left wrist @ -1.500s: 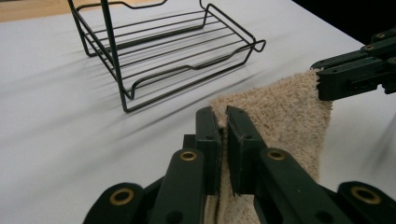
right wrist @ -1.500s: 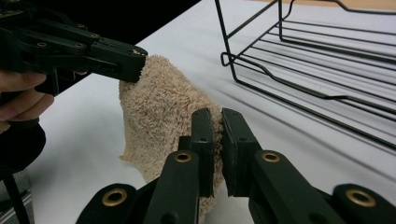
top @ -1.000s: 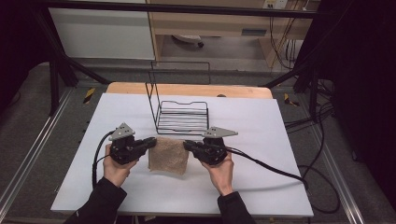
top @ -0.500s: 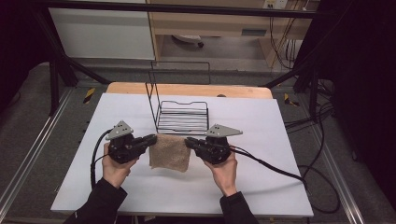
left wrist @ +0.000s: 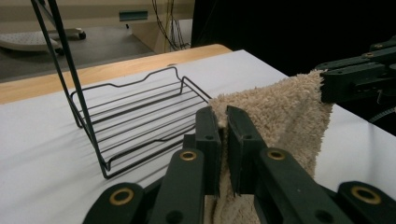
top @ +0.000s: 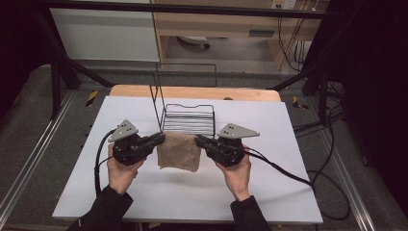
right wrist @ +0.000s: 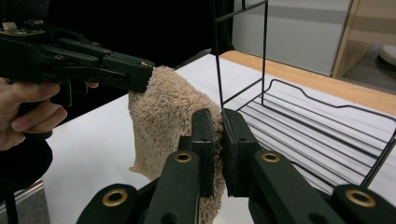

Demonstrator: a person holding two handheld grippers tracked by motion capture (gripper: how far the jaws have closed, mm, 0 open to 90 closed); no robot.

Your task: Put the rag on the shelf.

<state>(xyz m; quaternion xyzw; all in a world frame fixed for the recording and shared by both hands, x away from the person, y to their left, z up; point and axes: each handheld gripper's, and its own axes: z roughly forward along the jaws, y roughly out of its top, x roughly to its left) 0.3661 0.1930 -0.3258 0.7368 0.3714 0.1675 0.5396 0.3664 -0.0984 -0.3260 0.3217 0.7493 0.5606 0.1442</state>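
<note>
Since the earlier frame you have lifted the cloth off the surface, and both hands have drifted slightly toward 6 o'clock, away from the rack. Largest first: the white table (top: 144, 192) carries everything, with a strip of wooden edge at 12 o'clock. On it, at about 12 o'clock from your hands, stands the black wire rack (top: 188, 120), its flat tray low and its tall frame rising at the left rear corner; nothing lies in it. Just short of the rack hangs the beige towel (top: 179, 151), stretched between your 2 tools and clear of the table, to judge by the shadow under it. Your left gripper (top: 156, 139) holds the towel's upper corner at 9 o'clock, its jaws closed tight on the pile, as its own view shows (left wrist: 223, 128). Your right gripper (top: 199, 140) has the opposite upper corner at 3 o'clock, its jaws likewise pinched fully on cloth (right wrist: 217, 123). Expect the towel to be light, soft and limp: it sags between the 2 grips and will fold wherever unsupported. Its terry nap gives good friction, so slipping looks unlikely. Corner holds like yours suit it best, keeping the top edge taut.
</note>
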